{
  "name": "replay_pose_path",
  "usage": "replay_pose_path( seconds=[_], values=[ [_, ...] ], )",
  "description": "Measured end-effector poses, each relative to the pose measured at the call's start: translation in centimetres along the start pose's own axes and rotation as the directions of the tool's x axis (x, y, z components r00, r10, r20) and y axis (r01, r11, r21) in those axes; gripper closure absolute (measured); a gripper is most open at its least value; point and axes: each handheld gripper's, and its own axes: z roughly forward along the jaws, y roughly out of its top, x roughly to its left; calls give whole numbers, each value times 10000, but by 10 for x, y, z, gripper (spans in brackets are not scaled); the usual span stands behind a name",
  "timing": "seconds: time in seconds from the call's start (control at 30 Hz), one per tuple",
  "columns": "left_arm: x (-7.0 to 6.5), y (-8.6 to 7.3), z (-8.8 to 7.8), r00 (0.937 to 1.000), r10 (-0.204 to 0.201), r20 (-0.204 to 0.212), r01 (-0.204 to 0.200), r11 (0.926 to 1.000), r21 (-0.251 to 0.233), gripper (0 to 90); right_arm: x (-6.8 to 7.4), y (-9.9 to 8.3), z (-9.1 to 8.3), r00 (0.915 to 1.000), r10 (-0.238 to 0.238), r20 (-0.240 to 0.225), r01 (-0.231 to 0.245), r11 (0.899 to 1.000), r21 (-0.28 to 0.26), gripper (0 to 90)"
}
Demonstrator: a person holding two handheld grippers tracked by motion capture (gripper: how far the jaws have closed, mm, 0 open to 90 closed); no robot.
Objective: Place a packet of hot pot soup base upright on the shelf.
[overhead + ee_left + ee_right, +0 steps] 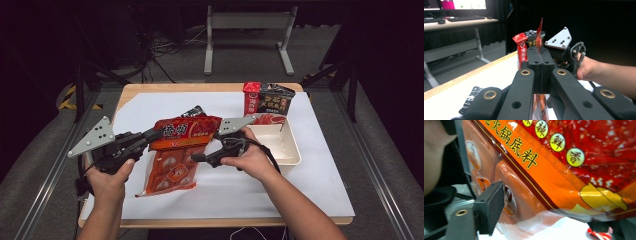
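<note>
Two grippers meet over one red-and-orange snack bag (186, 132) near the middle of the white table cover (300, 185). From the high view, the left gripper (152, 134) comes in from about eight o'clock, its jaws pressed tight together on the bag's left edge — the left gripper view shows the thin orange film (539, 32) standing up out of the seam between the two black pads. The right gripper (196, 158) lies just at the bag's four o'clock side, jaws spread wide; in the right gripper view one pad (489, 207) sits just in front of the printed film without pinching it. A larger orange packet (170, 170) lies flat under the bag. At two o'clock, well apart, rests a white tray (280, 145), with a red pouch (251, 97) and a dark pouch (275, 102) standing behind it.
</note>
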Motion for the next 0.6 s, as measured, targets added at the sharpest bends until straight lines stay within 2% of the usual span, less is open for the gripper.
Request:
replay_pose_path(
  seconds=[0.17, 0.27, 0.33, 0.5, 0.57, 0.6],
  values=[
    [2, -1, -1, 10000, -92, 17, 92, 9999, -136, 900, 2, 1, -6, 9971, 390, -660, -404, 9990, -190, 400],
    [2, -1, -1, 10000, -79, 8, 79, 9999, -128, 900, 5, 2, -8, 9935, 265, -1112, -293, 9993, -235, 477],
    [1, -1, 0, 9999, -44, -110, 42, 9999, -148, 900, 9, 3, -7, 9901, 48, -1402, -119, 9987, -495, 537],
    [2, -1, -2, 9999, -78, -143, 76, 9998, -172, 900, 13, 5, -8, 9876, -181, -1562, 101, 9986, -523, 618],
    [2, -1, -2, 9998, -72, -178, 69, 9998, -162, 900, 14, 5, -8, 9873, -337, -1552, 266, 9985, -478, 658],
    [3, -1, -2, 9997, -96, -216, 93, 9998, -165, 900, 17, 7, -9, 9873, -569, -1484, 508, 9977, -446, 684]
  ],
)
